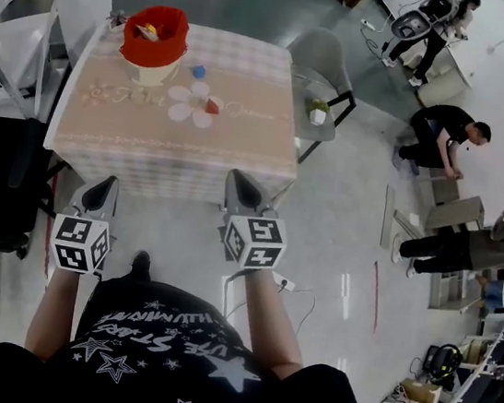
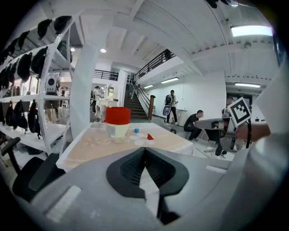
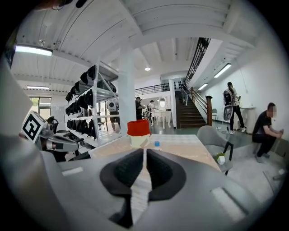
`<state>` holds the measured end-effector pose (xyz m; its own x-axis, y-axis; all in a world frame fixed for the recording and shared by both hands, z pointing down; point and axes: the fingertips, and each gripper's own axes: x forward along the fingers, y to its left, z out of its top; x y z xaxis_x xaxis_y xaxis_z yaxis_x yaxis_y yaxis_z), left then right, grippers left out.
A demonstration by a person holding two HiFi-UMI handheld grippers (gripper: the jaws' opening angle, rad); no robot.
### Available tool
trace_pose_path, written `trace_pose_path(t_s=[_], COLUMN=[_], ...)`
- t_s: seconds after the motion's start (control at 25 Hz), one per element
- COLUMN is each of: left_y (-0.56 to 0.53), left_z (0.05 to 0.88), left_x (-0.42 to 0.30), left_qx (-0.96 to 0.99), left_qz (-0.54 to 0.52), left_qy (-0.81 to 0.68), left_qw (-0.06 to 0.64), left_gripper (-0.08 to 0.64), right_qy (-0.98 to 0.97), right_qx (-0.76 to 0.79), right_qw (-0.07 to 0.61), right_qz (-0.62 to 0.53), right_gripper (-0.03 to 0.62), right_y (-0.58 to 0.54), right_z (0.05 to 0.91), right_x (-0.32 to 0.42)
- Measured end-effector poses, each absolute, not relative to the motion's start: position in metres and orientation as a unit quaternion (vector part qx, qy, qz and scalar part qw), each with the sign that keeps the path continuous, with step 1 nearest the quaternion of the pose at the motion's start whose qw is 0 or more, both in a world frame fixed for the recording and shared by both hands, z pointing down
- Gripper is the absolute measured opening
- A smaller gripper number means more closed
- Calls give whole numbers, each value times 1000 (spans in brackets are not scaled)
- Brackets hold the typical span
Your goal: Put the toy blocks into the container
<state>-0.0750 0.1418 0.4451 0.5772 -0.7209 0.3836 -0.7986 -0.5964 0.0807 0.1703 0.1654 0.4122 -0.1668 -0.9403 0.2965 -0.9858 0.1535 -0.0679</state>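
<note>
Nearest, low in the frame, the left tool (image 1: 105, 186) and the right tool (image 1: 240, 185) both point toward the table (image 1: 175, 153). Each has its jaws pressed together with nothing between the ribbed dark pads. Neither has reached the table's near edge.

The table is covered with a pale pink checked cloth that looks soft and slightly slack. Past its middle lies a cluster of flat white discs (image 1: 189, 105). The red block (image 1: 212, 106), small and wedge-like, sits at the right edge of the cluster, and the blue block (image 1: 198, 72), a small cube, sits just beyond it. Both look hard and smooth.

Farthest, at the upper left of the table, stands the container (image 1: 154, 38), a cream tub with a floppy red rim. Something yellow is already inside.

Both tools must open before any pick. The blocks are small and slick, so a pinch that lands off-centre could squirt one across the cloth or off the table. A low approach could drag a disc or bunch the cloth. The container looks light, and a knock on its rim could tip it.
</note>
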Motion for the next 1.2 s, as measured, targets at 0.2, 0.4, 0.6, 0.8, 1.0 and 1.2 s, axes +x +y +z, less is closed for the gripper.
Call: trace_pose_path(t_s=[0.2,0.4,0.6,0.8,1.0,1.2], left_y=[99,69,42,34,20,-17], left_z=[447,454,458,474,487,487], left_x=[-85,-99,-107,-99,-90,-81], left_qx=[888,894,900,902,896,885], left_qz=[156,153,152,169,179,185], left_qy=[-417,-401,-388,-372,-376,-401], left_qw=[117,129,125,137,153,149], left_gripper=[8,8,8,8,8,8], right_qy=[-745,-738,-726,-708,-708,-719], right_qx=[650,649,654,665,662,651], right_qw=[101,134,154,163,160,152], right_qz=[106,128,146,174,187,192], right_gripper=[155,250,275,275,275,275], right_y=[129,103,87,76,53,9], right_z=[409,423,441,455,470,477], right_x=[158,139,128,138,151,170])
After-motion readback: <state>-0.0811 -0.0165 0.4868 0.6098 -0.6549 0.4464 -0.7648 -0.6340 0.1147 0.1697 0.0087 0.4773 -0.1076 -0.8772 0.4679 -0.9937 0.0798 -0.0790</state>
